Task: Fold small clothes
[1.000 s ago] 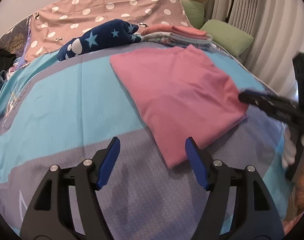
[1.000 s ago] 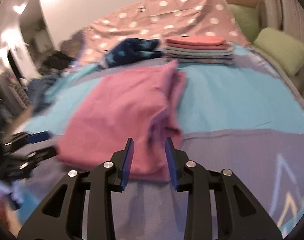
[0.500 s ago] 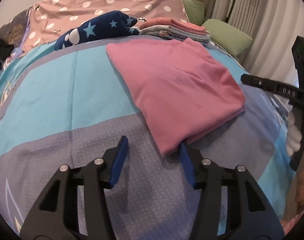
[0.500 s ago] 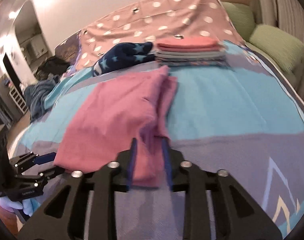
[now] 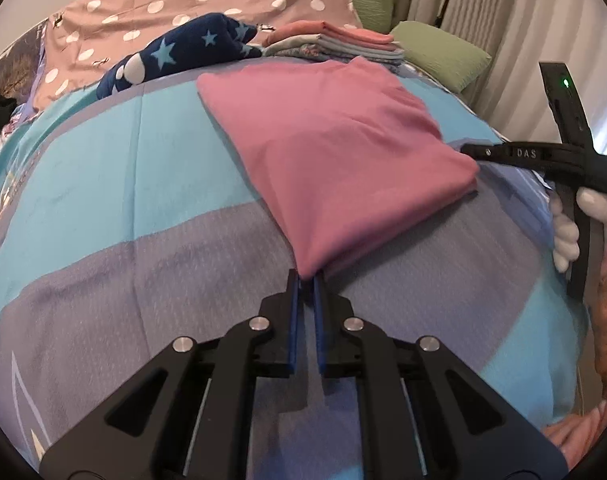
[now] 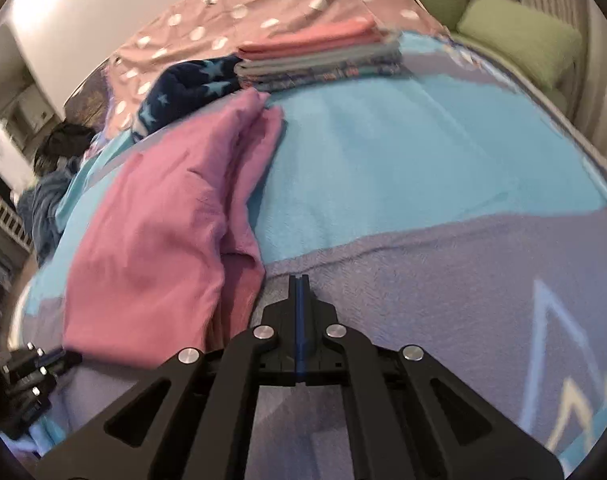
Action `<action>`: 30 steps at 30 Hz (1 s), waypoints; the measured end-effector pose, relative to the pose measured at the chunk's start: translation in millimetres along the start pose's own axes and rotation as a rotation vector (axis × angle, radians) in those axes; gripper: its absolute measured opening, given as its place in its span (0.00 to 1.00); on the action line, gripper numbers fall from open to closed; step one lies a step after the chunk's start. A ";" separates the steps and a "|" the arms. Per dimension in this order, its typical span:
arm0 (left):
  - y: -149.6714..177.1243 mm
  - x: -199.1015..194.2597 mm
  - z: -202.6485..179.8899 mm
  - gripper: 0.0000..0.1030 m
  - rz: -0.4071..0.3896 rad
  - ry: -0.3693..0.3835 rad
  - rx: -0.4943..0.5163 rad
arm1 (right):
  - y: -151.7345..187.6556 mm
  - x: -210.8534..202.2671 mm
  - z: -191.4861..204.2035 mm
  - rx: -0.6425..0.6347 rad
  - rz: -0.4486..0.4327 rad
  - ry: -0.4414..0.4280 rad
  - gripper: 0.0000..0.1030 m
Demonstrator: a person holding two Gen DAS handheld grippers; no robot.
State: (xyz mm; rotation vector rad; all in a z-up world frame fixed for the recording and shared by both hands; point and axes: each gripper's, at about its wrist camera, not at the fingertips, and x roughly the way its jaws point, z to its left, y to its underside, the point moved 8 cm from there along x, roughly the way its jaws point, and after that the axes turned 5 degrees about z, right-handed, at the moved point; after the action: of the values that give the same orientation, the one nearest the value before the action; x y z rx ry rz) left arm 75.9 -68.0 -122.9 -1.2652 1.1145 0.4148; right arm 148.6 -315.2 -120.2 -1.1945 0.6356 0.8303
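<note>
The pink garment lay folded in the middle of the left wrist frame, on the blue and purple bedspread; its surface was smooth, with layered edges on the lower right side. In the right wrist view it filled the left centre. The left gripper was clenched on its nearest corner. The right gripper was fully closed beside the cloth edge, with nothing visible between the pads (it carried the letters "DAS" in the left wrist view). A white-gloved hand held its handle at right.
</note>
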 end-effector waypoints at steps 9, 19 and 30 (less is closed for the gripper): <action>-60.5 -32.3 -16.8 0.21 -0.161 0.094 0.041 | -41.9 1.2 75.2 -0.174 -0.036 -0.189 0.05; -63.4 24.0 -1.9 0.34 -0.046 0.122 -0.037 | -43.4 29.4 42.6 -0.103 0.038 -0.138 0.06; -128.7 28.5 31.5 0.50 -0.116 0.064 -0.073 | -127.1 79.6 12.3 0.049 0.094 -0.180 0.40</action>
State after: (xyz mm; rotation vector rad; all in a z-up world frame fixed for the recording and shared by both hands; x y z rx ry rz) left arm 202.8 -89.2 -80.3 -1.4087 1.0813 0.3323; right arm 298.4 -304.7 -112.2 -1.0384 0.5643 0.9839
